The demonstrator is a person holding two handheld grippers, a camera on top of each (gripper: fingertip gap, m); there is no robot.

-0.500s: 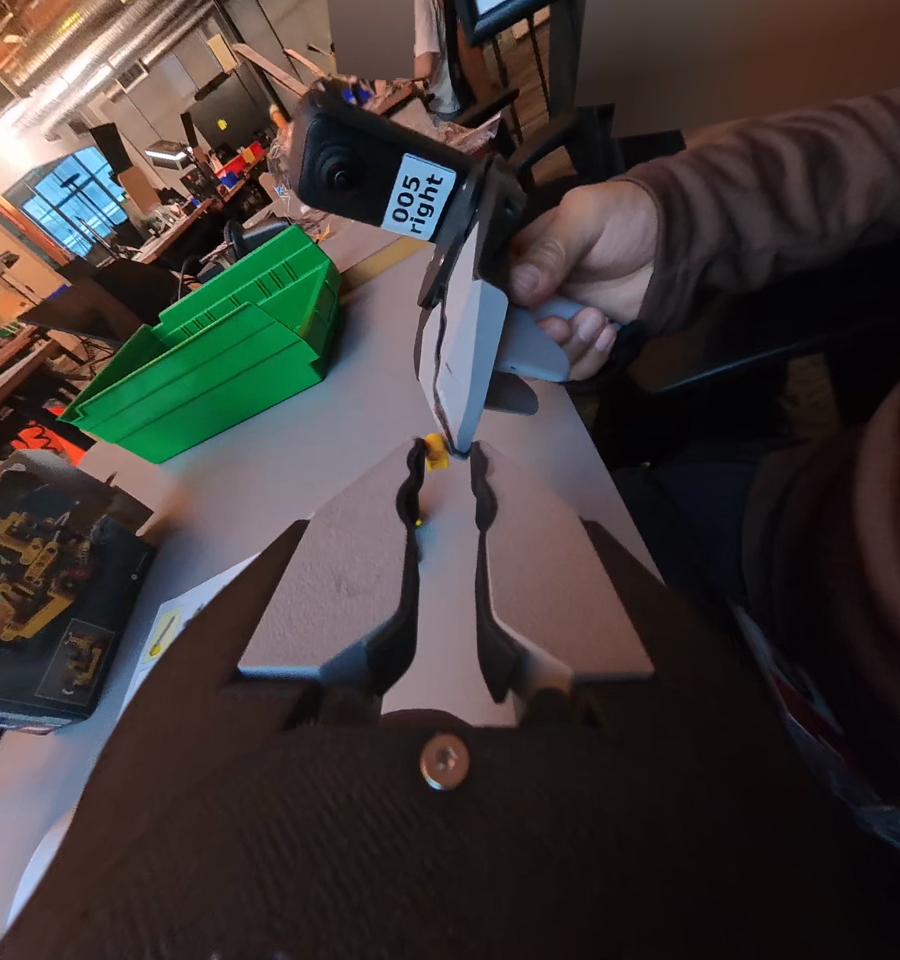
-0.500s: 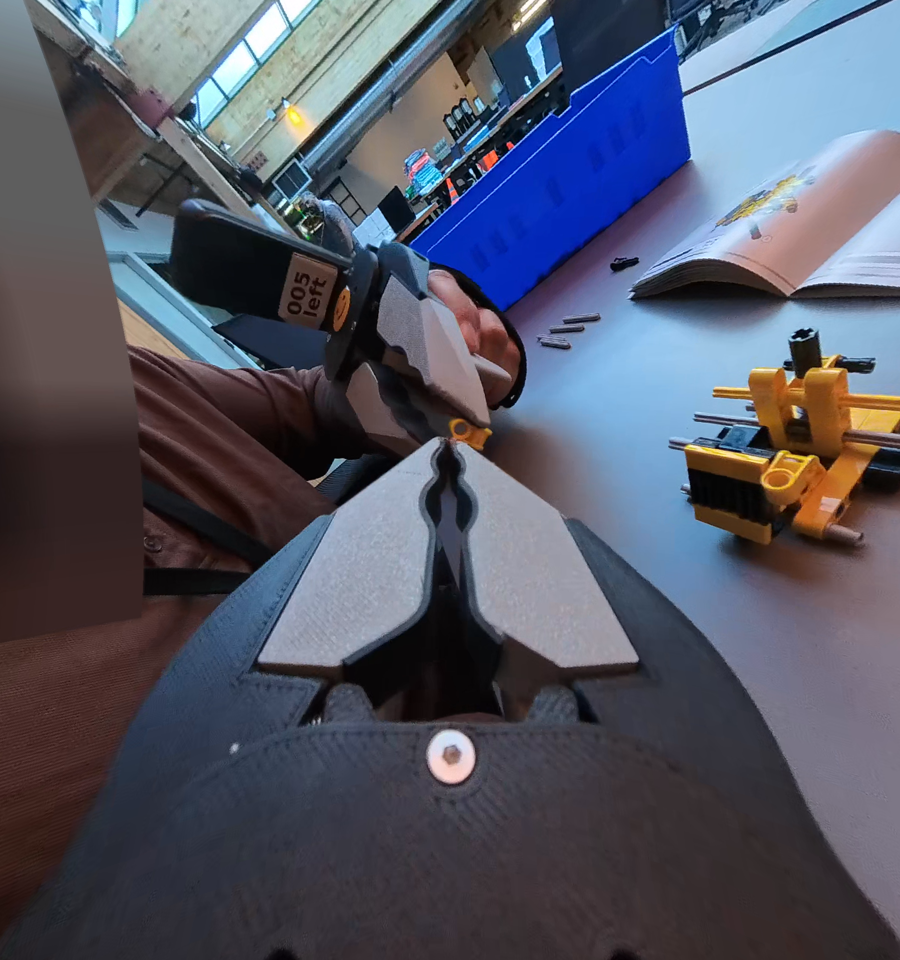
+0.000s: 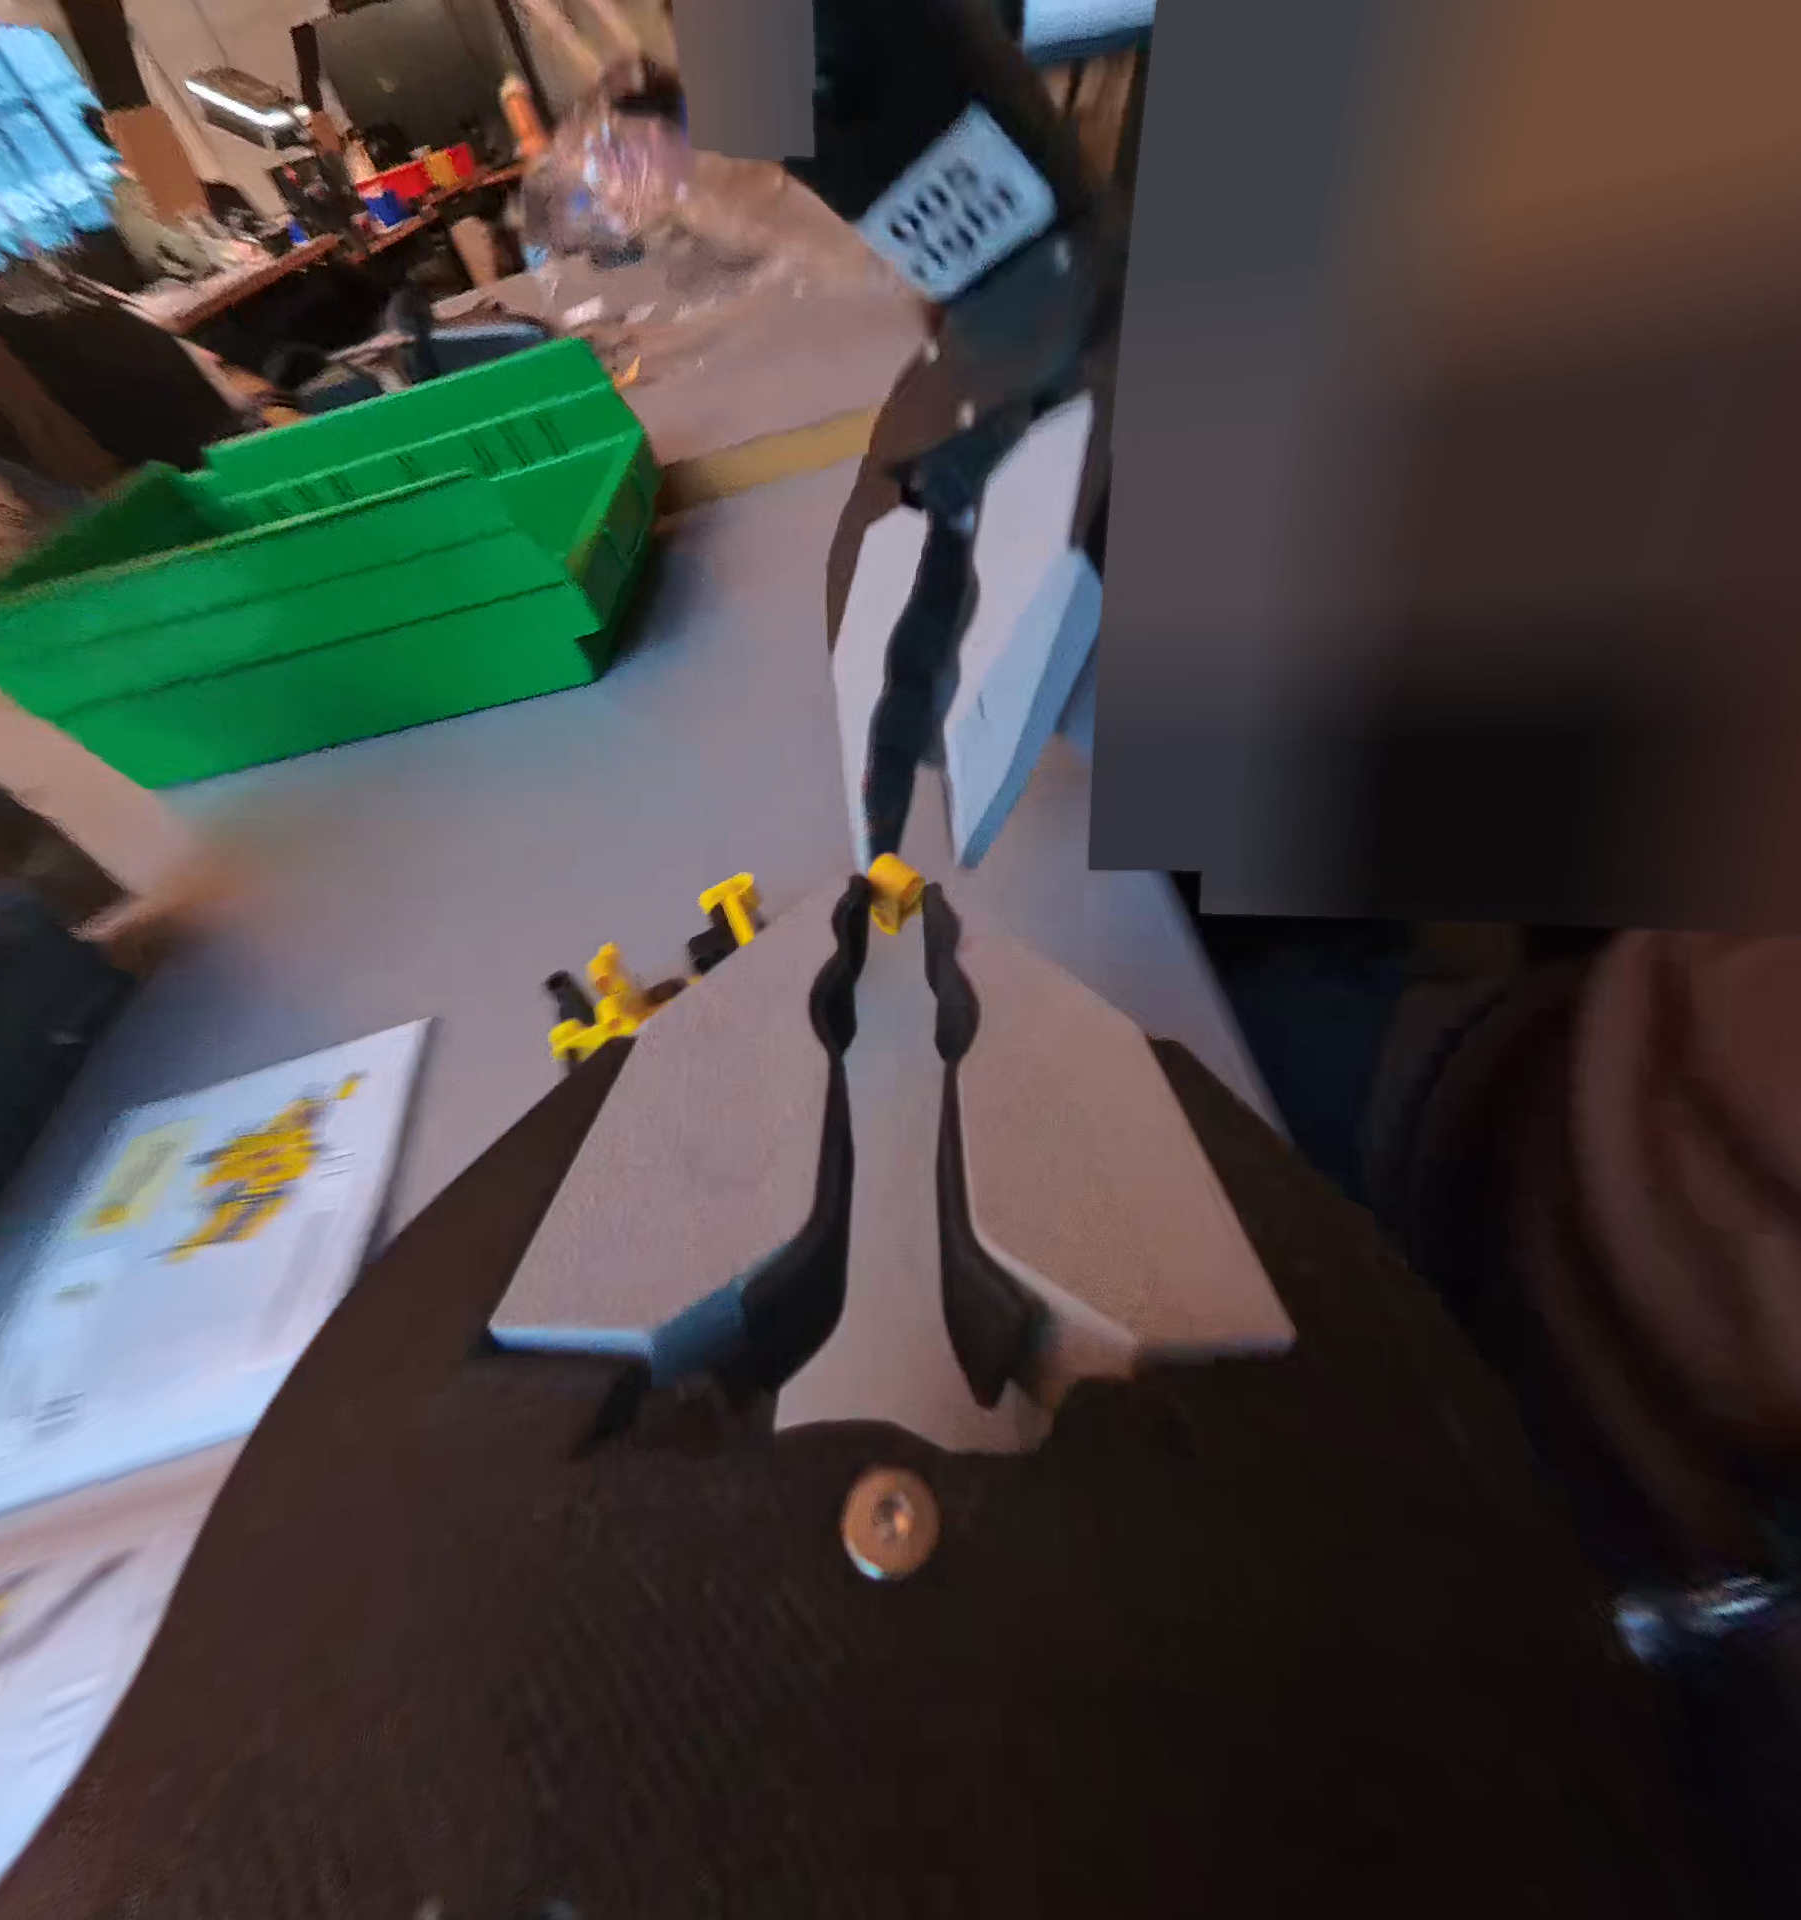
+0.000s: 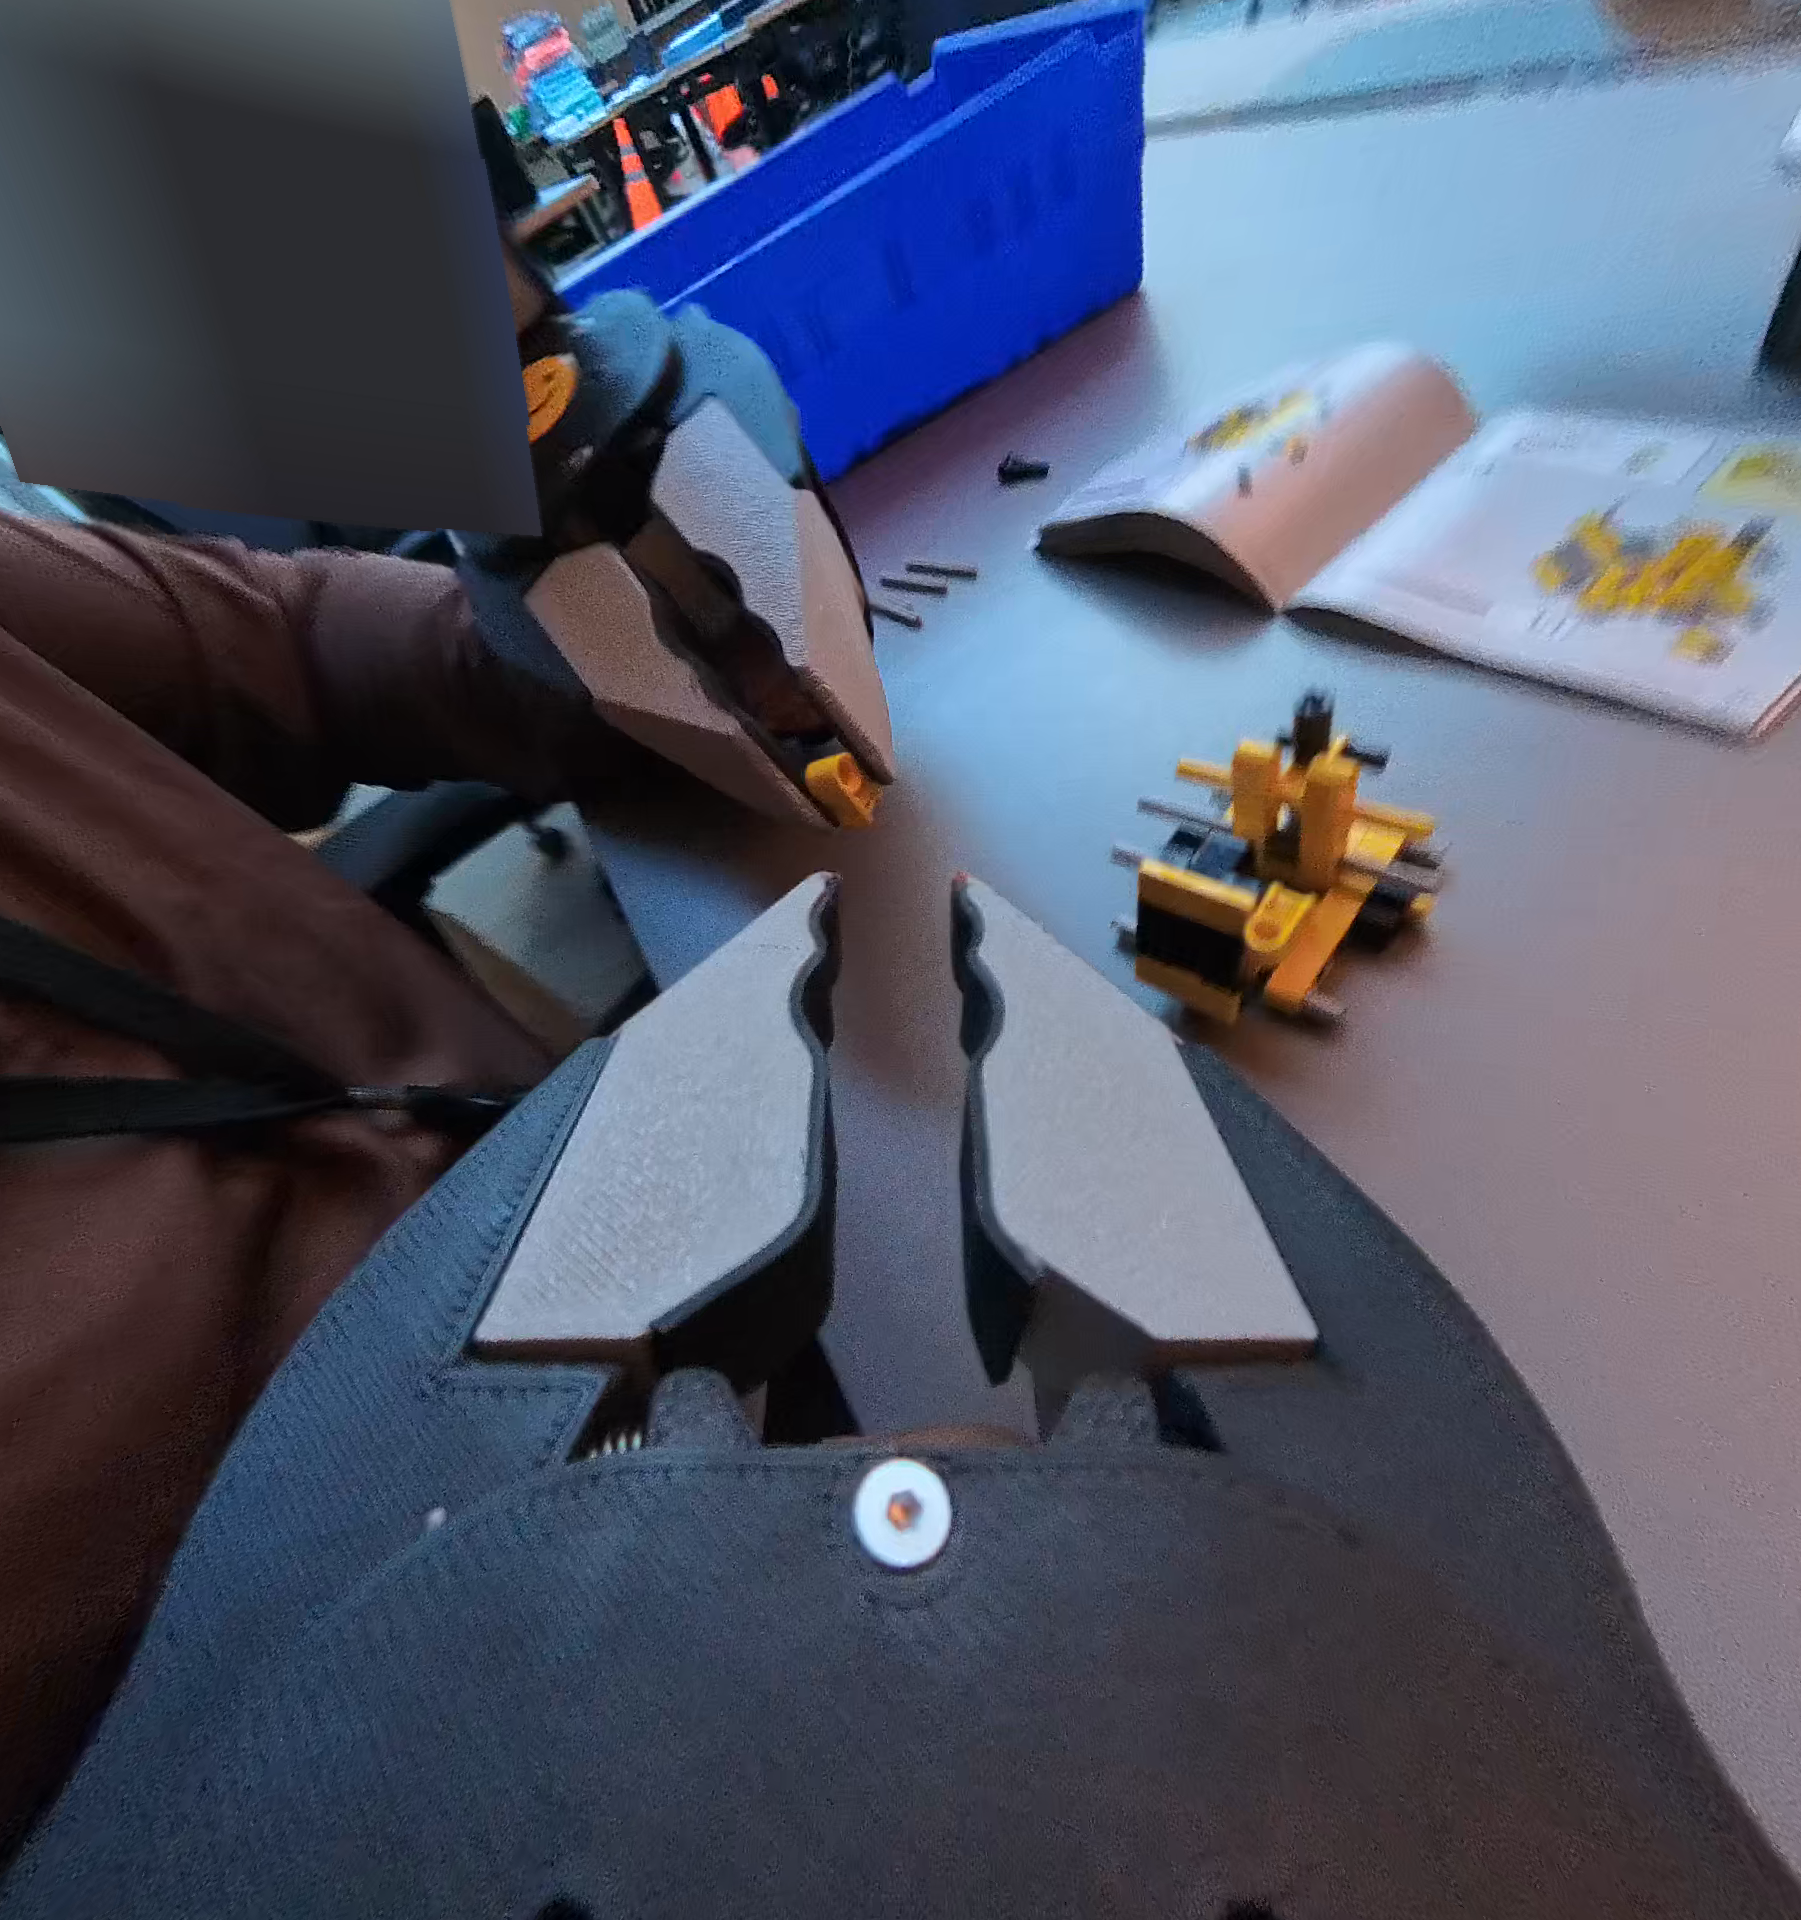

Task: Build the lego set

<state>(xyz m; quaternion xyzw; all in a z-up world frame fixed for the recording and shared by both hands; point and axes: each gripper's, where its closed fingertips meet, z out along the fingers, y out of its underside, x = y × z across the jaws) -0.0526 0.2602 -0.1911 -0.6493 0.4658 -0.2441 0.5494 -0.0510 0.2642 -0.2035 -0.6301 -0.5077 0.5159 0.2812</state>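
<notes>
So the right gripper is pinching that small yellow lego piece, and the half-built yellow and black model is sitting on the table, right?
Not quite. The left gripper pinches the small yellow lego piece; the right gripper is open and empty. The right wrist view shows this. The half-built yellow and black model does sit on the table.

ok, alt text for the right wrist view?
The right hand-held gripper hangs open above a dark table, facing the left hand-held gripper that pinches a small yellow plastic lego connector. Right of them sits a half-built yellow and black lego vehicle.
</notes>
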